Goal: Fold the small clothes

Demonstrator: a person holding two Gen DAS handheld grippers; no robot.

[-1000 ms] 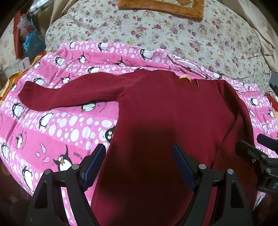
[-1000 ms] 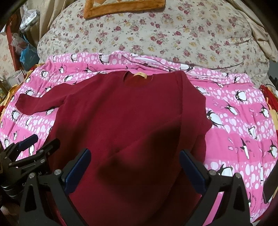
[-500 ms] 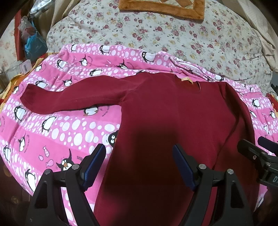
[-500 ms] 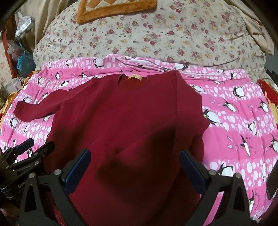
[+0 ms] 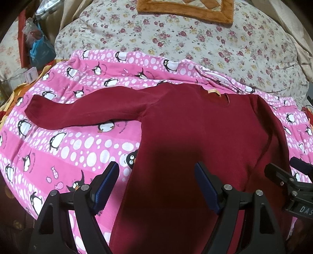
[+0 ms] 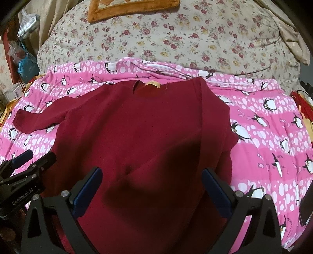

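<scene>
A small dark red long-sleeved top (image 5: 195, 136) lies flat on a pink penguin blanket (image 5: 68, 148), collar with a yellow tag away from me. Its left sleeve (image 5: 84, 111) stretches out to the left; its right sleeve is folded over the body (image 6: 213, 125). My left gripper (image 5: 156, 185) is open and empty above the top's lower left part. My right gripper (image 6: 152, 189) is open and empty above the top's (image 6: 137, 127) lower middle. Each gripper shows at the edge of the other's view.
A floral quilt (image 5: 195, 45) with an orange-edged cushion (image 5: 187, 9) rises behind the blanket (image 6: 273, 136). Bags and clutter (image 5: 39, 48) stand at the far left. Red and yellow cloth (image 6: 301, 105) lies at the right edge.
Both grippers have drawn back and risen slightly, so the top sits a little lower and smaller in view. The top has not moved. Both stay open.
</scene>
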